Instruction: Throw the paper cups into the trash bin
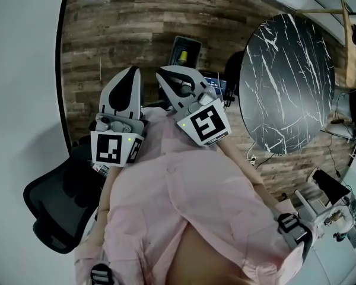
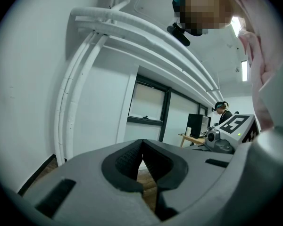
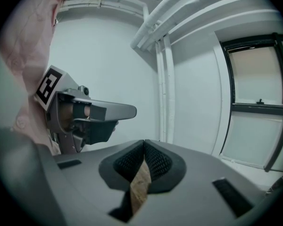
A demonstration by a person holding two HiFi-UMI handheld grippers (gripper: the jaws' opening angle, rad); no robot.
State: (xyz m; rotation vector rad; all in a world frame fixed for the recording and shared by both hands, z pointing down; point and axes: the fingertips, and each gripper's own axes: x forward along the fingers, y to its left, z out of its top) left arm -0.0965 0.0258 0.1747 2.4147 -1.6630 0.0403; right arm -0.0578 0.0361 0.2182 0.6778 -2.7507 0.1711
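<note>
- Resting against a pink shirt (image 1: pixel 184 189): left gripper (image 1: pixel 129 71) and right gripper (image 1: pixel 162 73), side by side, pointing out over the wood floor (image 1: pixel 118 34).
- Jaws of both pressed together, tips meeting, nothing clamped.
- Standing on the floor just beyond the right gripper: dark trash bin (image 1: pixel 193 45), something yellow inside.
- Off to the right: round marble surface (image 1: pixel 285 82).

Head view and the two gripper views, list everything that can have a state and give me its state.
Left gripper: jaws shut, nothing between them.
Right gripper: jaws shut, nothing between them.
Black mesh office chair: unoccupied.
Black rectangular box: open at the top, something yellow inside.
Round black marble table: upright.
</note>
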